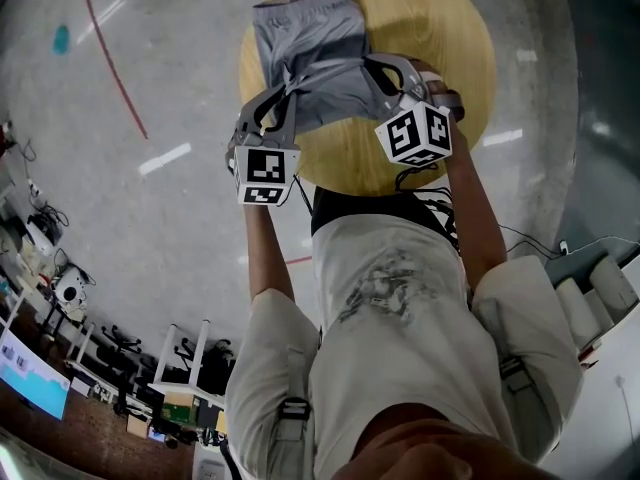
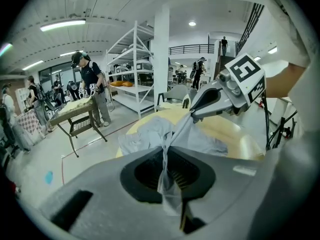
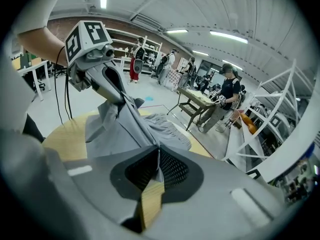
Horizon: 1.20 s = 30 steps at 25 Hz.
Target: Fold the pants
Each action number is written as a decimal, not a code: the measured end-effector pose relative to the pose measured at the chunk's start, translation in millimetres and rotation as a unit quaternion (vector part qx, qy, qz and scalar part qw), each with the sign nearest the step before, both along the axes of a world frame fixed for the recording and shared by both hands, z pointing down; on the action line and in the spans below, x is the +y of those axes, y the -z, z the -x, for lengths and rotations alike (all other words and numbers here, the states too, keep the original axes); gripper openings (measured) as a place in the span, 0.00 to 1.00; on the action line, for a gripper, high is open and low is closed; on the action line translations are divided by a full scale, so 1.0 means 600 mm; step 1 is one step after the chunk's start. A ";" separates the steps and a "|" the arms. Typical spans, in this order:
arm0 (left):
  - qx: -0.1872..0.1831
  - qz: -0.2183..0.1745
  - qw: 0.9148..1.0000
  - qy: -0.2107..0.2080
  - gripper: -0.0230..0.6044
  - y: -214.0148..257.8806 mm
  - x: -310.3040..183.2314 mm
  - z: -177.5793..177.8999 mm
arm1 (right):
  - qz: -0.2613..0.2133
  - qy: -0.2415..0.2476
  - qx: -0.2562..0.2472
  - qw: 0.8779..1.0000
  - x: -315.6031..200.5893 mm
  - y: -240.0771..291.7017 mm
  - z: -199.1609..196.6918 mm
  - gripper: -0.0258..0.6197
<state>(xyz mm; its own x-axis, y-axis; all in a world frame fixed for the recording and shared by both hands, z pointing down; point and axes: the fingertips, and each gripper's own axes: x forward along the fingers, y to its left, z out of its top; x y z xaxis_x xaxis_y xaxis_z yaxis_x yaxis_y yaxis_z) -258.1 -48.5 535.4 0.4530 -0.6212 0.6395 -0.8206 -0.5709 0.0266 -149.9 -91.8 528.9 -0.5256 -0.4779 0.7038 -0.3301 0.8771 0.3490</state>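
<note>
The grey pants lie on the far part of the round wooden table, with the elastic waistband away from the person and the near end lifted off the top. The left gripper is pinched tight on a bunched fold of that cloth, and the right gripper is clamped on the same raised edge just beside it. The left cube and right cube carry black-and-white square codes, while the print on the person's white shirt is too smeared to read.

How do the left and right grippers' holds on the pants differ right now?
Left gripper pinches a bunched, twisted fold of the pants; right gripper pinches a flatter edge. Left's marker cube hangs past the table rim; right's sits over it. Both are shut on cloth.
</note>
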 end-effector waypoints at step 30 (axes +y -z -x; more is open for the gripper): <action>-0.004 0.014 0.999 0.040 0.10 -0.067 -0.177 0.059 | -0.012 -0.007 0.025 1.000 -0.178 -0.050 0.057 0.08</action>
